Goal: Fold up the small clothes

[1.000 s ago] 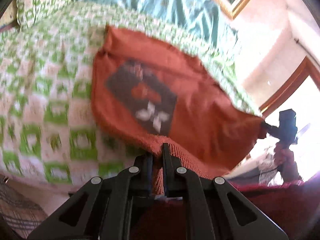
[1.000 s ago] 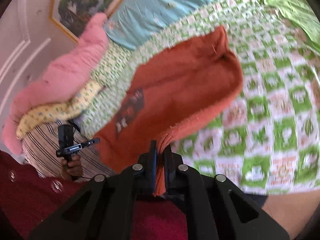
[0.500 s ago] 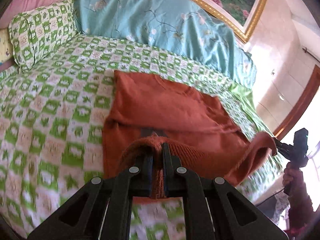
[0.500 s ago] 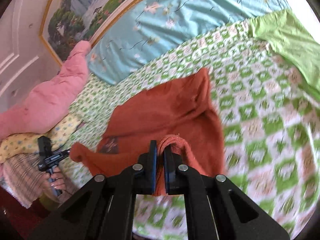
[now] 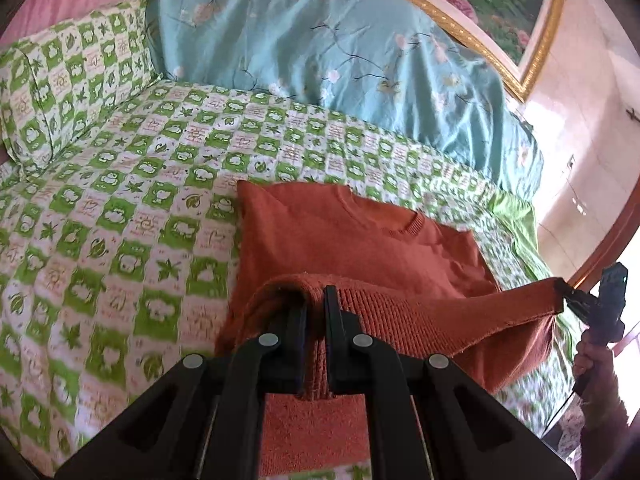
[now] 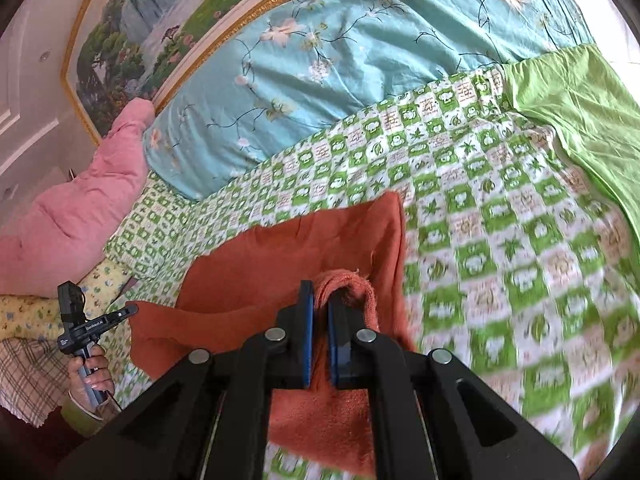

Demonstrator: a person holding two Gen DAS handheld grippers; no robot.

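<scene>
Sweater (image 5: pixel 360 248): soft knit, light, droops | L claw (image 5: pixel 316 300), R claw (image 6: pixel 320 304) clamped on hem corners | grip OK, hold ribbed edge.

Green checked bedsheet (image 5: pixel 120 240), blue floral quilt (image 5: pixel 320 48) (rumpled), pink blanket (image 6: pixel 80 208), framed painting (image 6: pixel 132 32).

Green-checked bedspread (image 5: pixel 120 208), blue floral quilt (image 5: pixel 320 40), gilt-framed painting (image 6: pixel 132 36).
</scene>
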